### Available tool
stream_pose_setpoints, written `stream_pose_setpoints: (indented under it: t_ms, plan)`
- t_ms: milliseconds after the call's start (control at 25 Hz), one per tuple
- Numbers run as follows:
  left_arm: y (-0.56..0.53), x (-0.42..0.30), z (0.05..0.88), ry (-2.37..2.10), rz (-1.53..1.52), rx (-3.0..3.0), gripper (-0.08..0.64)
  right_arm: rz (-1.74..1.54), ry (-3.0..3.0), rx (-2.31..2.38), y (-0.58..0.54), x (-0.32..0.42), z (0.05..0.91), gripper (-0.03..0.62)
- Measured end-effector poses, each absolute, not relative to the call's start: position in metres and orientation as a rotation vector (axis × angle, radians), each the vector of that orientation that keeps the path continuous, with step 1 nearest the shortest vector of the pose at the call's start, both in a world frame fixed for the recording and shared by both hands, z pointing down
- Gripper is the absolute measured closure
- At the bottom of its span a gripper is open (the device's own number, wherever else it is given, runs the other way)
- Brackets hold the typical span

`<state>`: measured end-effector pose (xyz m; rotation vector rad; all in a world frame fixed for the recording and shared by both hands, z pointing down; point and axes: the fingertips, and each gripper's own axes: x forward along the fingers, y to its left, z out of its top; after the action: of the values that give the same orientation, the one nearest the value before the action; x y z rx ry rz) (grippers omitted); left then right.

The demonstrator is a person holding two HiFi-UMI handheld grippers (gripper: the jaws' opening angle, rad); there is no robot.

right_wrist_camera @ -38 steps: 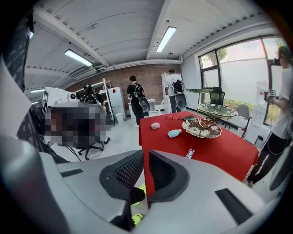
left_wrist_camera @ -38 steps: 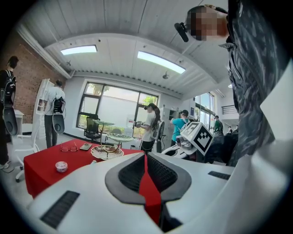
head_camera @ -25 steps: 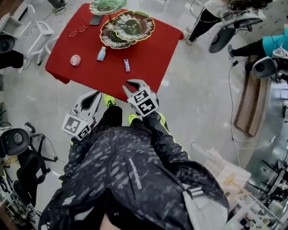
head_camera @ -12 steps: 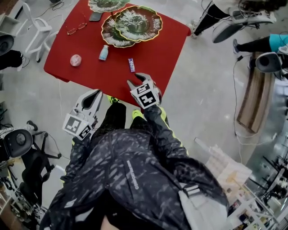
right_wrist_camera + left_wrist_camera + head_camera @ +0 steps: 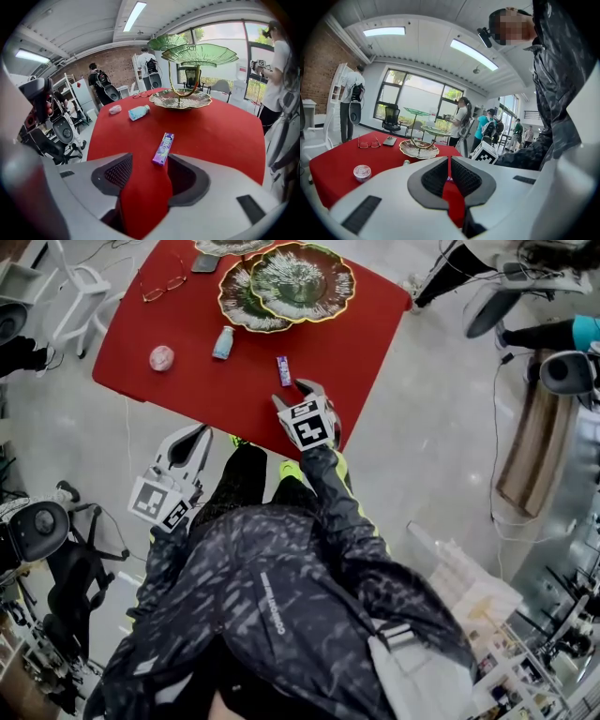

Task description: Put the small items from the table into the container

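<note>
Toward the far right corner of the red table: a tiered stand of three leaf-shaped dishes. Bottom dish gold-rimmed, with the curved gold stem rising from its middle. Middle dish green, partly overlapping it in the head view. Top dish green too, highest and smallest.

Small items all lying on the bare cloth. Purple packet flat, a little in from the near right corner. Pale-blue bottle on its side, mid-table, just beside the bottom dish's rim. Round pink-and-white pot toward the near left corner. Farther along the left edge, a pair of glasses and a dark phone.

Right gripper over the table by the near right corner, angled down at the packet. Jaws opening, with the packet's near end just between the tips, nearer the jaw on the view's right. No pad pressing on it, nothing grasped.

Left gripper off the table, just outside the near edge. Jaws closed together on nothing, with only a sliver of red cloth showing past them.

Around the table: pale floor with trailing cables, a white chair and black office chairs. Beyond, a brick wall, tall windows, ceiling light strips and several people standing.
</note>
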<state>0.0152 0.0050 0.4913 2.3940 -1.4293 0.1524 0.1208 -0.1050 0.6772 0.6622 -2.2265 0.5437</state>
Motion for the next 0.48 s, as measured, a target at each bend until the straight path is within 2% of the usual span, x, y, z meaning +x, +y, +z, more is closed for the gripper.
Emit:
stream_pose_setpoints:
  t_ms: [480]
  plan:
    - [0.000, 0.011, 0.501, -1.373, 0.149, 2.365, 0.535, 0.595, -2.176, 0.683, -0.112, 0.116, 0.697, 0.371]
